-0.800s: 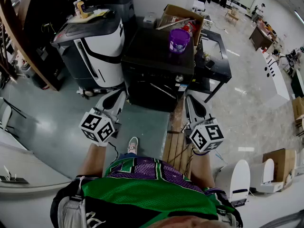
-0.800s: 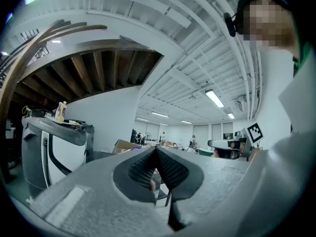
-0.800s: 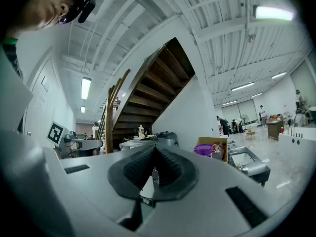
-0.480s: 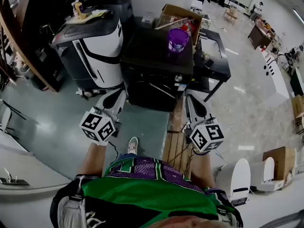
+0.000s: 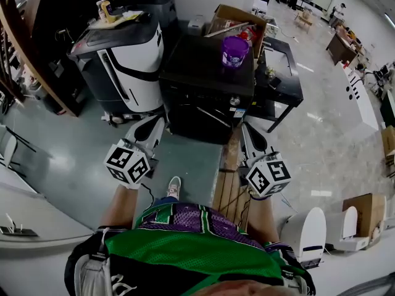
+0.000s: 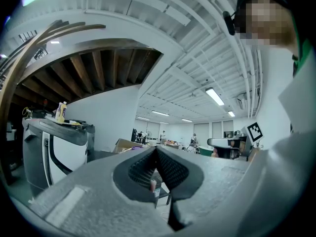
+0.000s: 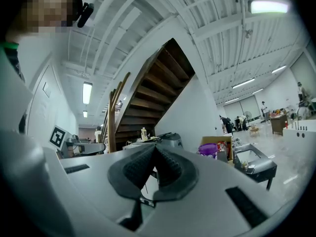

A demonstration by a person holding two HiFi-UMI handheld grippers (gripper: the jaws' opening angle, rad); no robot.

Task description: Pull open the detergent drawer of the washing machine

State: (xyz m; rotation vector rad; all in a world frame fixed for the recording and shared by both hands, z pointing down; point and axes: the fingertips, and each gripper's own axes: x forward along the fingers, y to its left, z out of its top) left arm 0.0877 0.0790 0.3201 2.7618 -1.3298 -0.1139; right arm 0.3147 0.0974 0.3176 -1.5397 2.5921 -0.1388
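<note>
Over the floor (image 5: 80, 147) before the person (image 5: 191, 239): left hand-held gripper (image 5: 154, 126) closed, empty. Black washing machine (image 5: 207, 73) just ahead, between both grippers; its detergent drawer not discernible on the dark front. Right hand-held gripper (image 5: 247, 132) closed, empty. Advice: open jaws, approach level, pull straight back.

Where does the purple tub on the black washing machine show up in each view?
Head view: the purple tub stands at upper centre, on top of the black washing machine, towards its far right corner.
Left gripper view: too small to make out.
Right gripper view: the tub sits right of centre, below mid-height.
Shared landmark: the bottle on top of the grey-and-white machine, seen in all three views.
</note>
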